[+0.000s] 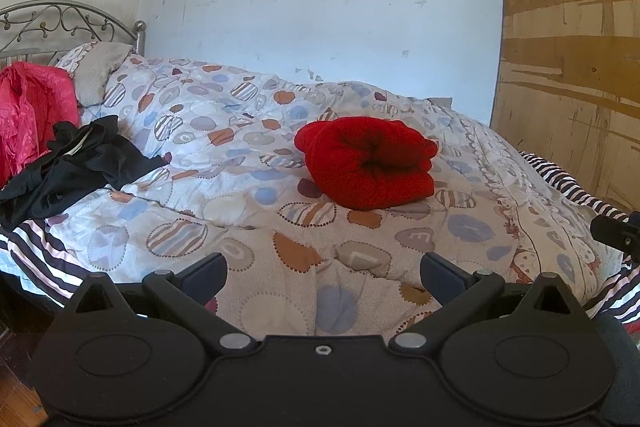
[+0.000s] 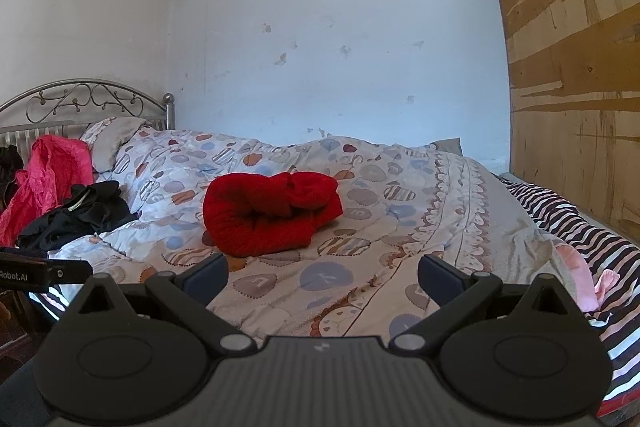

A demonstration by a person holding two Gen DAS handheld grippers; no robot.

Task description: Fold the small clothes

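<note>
Two grippers hang over the near edge of a bed, both with fingers spread wide and nothing between them. Taking the red bundle (image 1: 366, 163) as the mark: far left of it, against the metal headboard (image 1: 60, 21), lies a pink garment (image 1: 28, 115), crumpled. Just right of that, and still well left of the bundle, a black garment (image 1: 76, 167) sprawls in a loose heap on the quilt (image 1: 224, 131). A pillow (image 1: 100, 71) sits behind the black heap, near the headboard. The bundle itself rests on the quilt's middle, rolled or folded into a thick lump with a crease at its front. The left gripper (image 1: 323, 273) is in front of it, apart from it, pointing a little to its left. The right gripper (image 2: 322, 273) is also in front and apart, with the bundle ahead and to its left. Right of the bundle, a striped sheet (image 2: 576, 227) shows past the quilt's frilled edge, and beyond that stands a wooden panel (image 2: 576, 67).
</note>
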